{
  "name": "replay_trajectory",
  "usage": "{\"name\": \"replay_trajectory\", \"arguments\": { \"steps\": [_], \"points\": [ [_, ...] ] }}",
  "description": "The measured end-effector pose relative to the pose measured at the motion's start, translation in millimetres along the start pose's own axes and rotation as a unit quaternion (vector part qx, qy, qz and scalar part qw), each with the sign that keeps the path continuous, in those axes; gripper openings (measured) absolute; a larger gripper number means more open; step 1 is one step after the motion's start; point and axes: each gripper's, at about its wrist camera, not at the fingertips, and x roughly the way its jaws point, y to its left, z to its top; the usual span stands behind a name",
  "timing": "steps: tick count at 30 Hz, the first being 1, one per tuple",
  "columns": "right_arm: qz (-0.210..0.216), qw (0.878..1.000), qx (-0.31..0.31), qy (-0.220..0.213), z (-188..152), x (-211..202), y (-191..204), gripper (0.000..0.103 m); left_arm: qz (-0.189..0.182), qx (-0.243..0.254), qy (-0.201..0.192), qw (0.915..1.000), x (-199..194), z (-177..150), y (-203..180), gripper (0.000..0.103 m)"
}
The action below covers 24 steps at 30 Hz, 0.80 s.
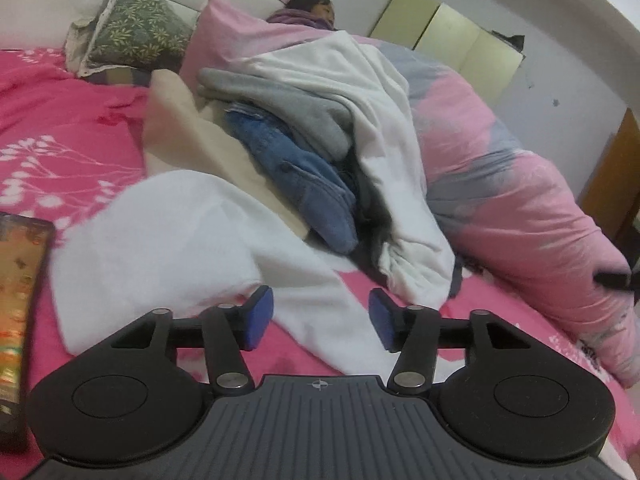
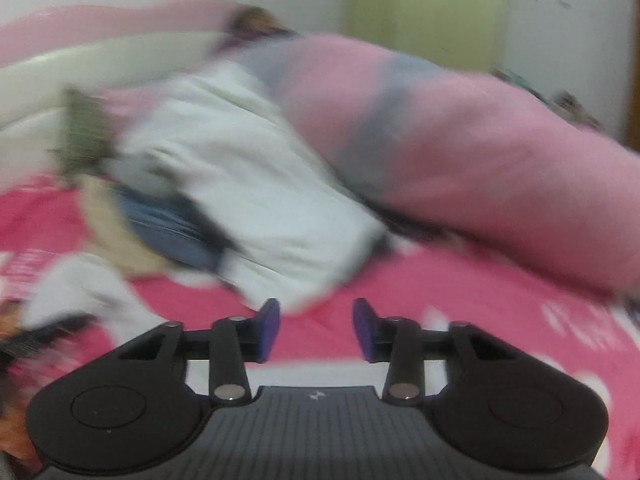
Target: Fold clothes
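While a pink bedsheet [image 1: 72,128] spreads below, the clothes pile [image 1: 304,152] lies mid-bed beside a pink quilt [image 1: 500,168]; the left gripper [image 1: 321,320] and right gripper [image 2: 317,330] hover empty, jaws apart.

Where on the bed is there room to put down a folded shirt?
Bare pink sheet lies on the left, between the green pillow, the cream cloth and the phone. A smaller bare patch sits ahead of the right tongs. The middle is crowded with the clothes pile, and the pink quilt fills the right.
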Motion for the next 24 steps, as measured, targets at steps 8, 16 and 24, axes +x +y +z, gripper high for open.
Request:
{"name": "replay_trajectory", "arguments": {
  "steps": [8, 16, 24],
  "points": [
    [0.162, 0.98, -0.066, 0.092, 54, 68, 136, 0.06, 0.022, -0.004, 0.063, 0.9978, 12, -15, 21, 0.055],
    [0.221, 0.941, -0.095, 0.24, 59, 163, 257, 0.062, 0.012, 0.0, 0.065, 0.9978, 11, -18, 23, 0.058],
    [0.183, 0.926, -0.056, 0.327, 28, 209, 279, 0.062, 0.005, -0.016, 0.066, 0.9976, 9, -18, 28, 0.058]
  ]
}}
